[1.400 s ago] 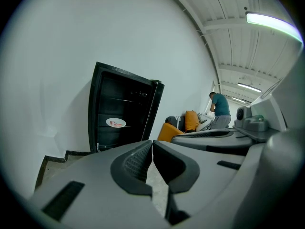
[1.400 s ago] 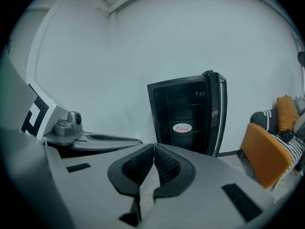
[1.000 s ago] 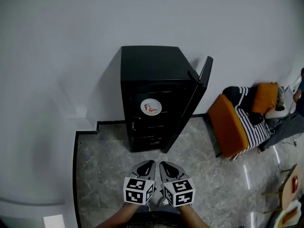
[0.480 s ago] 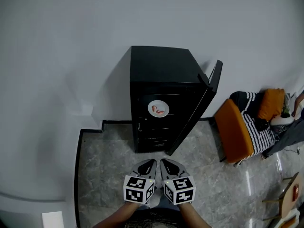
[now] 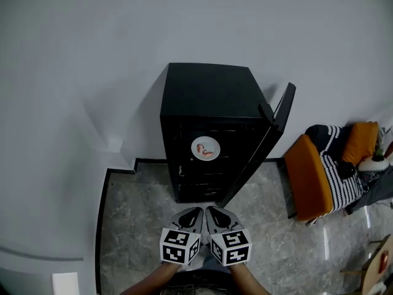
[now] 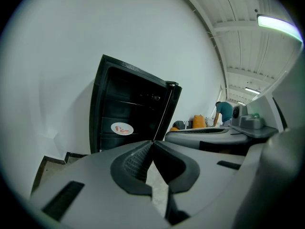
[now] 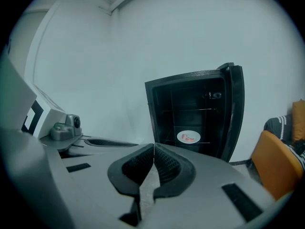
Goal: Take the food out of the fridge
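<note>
The food [image 5: 207,151], something pinkish on a small white plate [image 5: 199,144], sits on a middle shelf inside the black fridge [image 5: 209,97]; the fridge's door [image 5: 278,117] stands swung open to the right, so the shelf is reachable from the front; the fridge stands on the marbled floor [image 5: 138,226] against a white wall, with an orange seat [image 5: 307,180] off to its right. Both claws hang side by side low before the person, well apart from the fridge; the left claw [image 5: 196,209] is pressed fully together with nothing in it; the right claw [image 5: 209,209] is likewise closed and empty. The step in hand looks like the approach; to do it well, come square to the opening, spread one claw before it enters, meet the plate's near rim level; draw it out flat so the food does not slide, keeping clear of the door.
</note>
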Demonstrator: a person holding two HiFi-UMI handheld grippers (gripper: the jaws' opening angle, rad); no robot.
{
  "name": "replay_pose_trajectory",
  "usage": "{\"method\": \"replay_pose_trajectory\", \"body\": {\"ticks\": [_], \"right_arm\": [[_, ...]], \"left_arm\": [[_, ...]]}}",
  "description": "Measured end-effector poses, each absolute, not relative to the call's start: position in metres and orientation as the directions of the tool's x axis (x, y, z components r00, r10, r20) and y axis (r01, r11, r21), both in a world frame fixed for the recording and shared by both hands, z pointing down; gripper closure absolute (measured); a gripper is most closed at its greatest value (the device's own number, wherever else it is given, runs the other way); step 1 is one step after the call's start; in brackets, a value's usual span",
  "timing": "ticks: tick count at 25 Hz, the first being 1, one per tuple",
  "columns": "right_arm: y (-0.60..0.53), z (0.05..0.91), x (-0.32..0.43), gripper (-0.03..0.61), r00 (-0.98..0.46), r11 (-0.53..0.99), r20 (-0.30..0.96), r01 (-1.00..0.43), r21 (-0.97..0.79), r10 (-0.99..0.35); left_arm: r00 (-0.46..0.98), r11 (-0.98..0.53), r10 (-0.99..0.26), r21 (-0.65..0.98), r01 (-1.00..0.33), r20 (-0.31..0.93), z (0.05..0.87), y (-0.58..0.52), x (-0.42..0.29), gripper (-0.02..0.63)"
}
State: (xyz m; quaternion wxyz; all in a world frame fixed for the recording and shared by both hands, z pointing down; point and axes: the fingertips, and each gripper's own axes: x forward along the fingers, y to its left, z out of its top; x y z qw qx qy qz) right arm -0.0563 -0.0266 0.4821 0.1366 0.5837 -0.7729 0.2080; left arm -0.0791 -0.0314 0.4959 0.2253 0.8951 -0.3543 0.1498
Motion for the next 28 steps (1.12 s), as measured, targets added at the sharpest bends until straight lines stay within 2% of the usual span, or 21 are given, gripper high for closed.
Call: {"method": "replay_pose_trajectory", "body": {"ticks": [19,28], "right_arm": [[-0.096,0.479,0.071,0.557,-0.354,0.289,0.411,-0.933,-0.213,-0.84],[-0.116,0.488,0.111,0.557,-0.394,0.321,0.4,-0.916,-0.239,-0.828]], "left_arm": [[0.644,-0.582,-0.614,0.288,-0.76,0.457,0.504,-0.105,0.047,0.594],[0.6,-0.497,-0.65,0.336,-0.8,0.467,0.521,-0.131,0.08,0.594]]}}
